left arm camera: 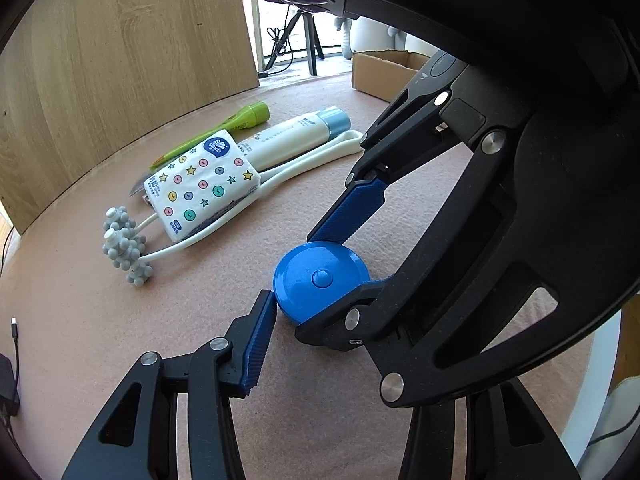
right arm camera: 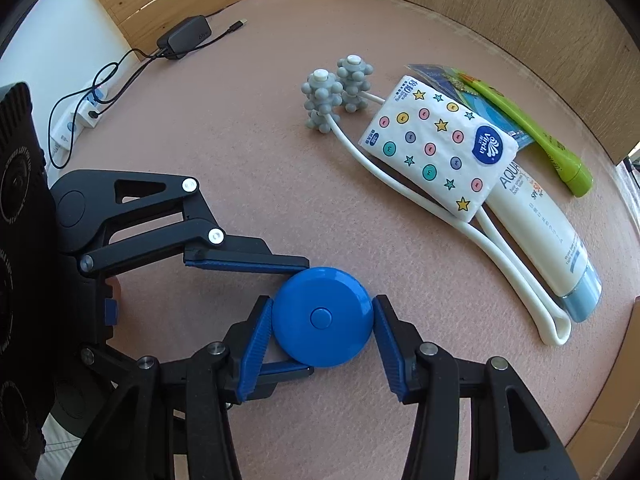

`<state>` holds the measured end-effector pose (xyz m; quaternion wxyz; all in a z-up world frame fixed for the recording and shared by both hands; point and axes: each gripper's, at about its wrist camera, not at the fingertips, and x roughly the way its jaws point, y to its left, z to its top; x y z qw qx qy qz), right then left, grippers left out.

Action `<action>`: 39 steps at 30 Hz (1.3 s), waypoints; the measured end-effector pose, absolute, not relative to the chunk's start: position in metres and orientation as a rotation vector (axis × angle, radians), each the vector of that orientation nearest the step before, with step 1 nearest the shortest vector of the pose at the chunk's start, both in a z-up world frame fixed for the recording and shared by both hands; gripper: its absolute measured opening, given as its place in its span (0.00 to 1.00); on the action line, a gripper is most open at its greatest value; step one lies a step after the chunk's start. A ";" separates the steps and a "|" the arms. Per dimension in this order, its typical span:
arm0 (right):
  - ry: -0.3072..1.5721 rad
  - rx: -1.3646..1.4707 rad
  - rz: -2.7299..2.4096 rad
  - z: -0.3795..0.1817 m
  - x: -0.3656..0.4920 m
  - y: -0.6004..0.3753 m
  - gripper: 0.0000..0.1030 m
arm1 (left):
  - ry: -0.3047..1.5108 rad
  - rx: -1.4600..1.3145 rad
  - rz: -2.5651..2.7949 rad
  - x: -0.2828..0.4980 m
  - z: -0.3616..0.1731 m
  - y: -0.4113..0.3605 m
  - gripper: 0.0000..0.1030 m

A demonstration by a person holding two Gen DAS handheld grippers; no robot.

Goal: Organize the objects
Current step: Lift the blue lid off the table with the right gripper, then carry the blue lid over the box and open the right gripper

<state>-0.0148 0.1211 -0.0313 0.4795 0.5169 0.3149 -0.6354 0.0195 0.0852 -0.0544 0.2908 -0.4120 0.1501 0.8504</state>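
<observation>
Blue round tape measure [right arm camera: 320, 316] flat on surface: rigid, light, smooth rim, likely slippery. Best hold across rim. Right claw [right arm camera: 322, 330] and left claw [right arm camera: 294, 314] both clamped on it.

In the left wrist view the right gripper [left arm camera: 320, 236] covers the near right part of the blue round case [left arm camera: 320, 276], and the left gripper's right-hand jaw is lost behind that gripper's black body. The tissue pack [right arm camera: 440, 148] lies over the stems of the white massage roller [right arm camera: 516, 280] and over the upper end of the sunscreen tube [right arm camera: 540, 236]. A flat blue packet [right arm camera: 480, 108] shows only its edges beneath the pack and the green tube [right arm camera: 532, 136]. The fine print on the sunscreen tube is too small to read. The cardboard box [left arm camera: 384, 72] is partly hidden behind the gripper.
</observation>
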 end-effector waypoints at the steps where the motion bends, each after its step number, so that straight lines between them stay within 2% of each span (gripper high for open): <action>1: 0.758 1.260 -1.556 -0.029 -0.014 0.123 0.45 | 0.409 -1.096 2.265 0.019 -0.052 0.088 0.49; 17: 0.734 1.185 -1.650 0.040 -0.022 0.162 0.45 | 0.559 -0.986 2.223 0.005 0.001 0.137 0.49; 28: 0.702 1.176 -1.709 0.056 -0.034 0.196 0.45 | 0.623 -0.945 2.180 0.019 0.021 0.167 0.49; 39: 0.653 1.178 -1.793 0.076 -0.064 0.249 0.45 | 0.704 -0.874 2.104 0.001 0.043 0.232 0.48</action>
